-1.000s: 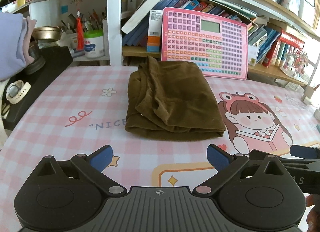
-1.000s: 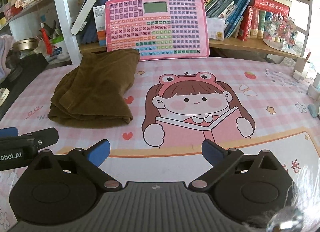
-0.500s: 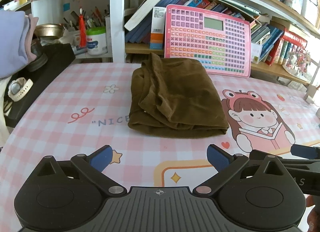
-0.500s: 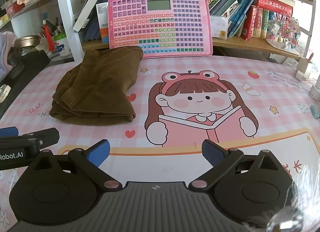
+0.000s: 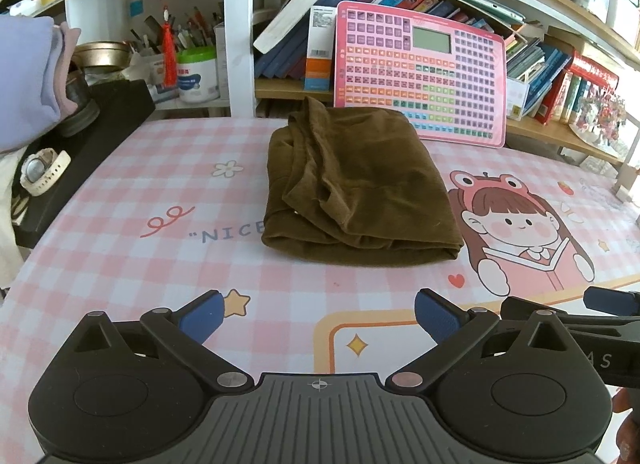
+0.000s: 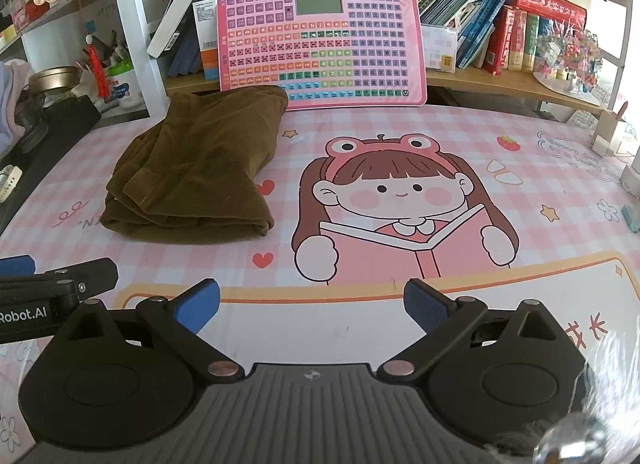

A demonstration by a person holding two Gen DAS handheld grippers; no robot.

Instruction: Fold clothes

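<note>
A brown garment lies folded into a thick rectangle on the pink checked table mat, its far end touching the pink keyboard board. In the right wrist view the same brown garment sits at the left, beside the cartoon girl print. My left gripper hovers open near the table's front edge, well short of the garment, nothing between its blue pads. My right gripper is open too, empty, to the right of the left one. The left gripper's side shows at the left edge of the right wrist view.
A pink keyboard board leans on the bookshelf behind the garment. A black box with a white watch stands at the left edge, under purple cloth. Small items sit at the right edge.
Both grippers have tilted or shifted slightly, so the garment and shelf appear a bit lower and nearer in both views. The garment itself has not moved. Both stay open.
</note>
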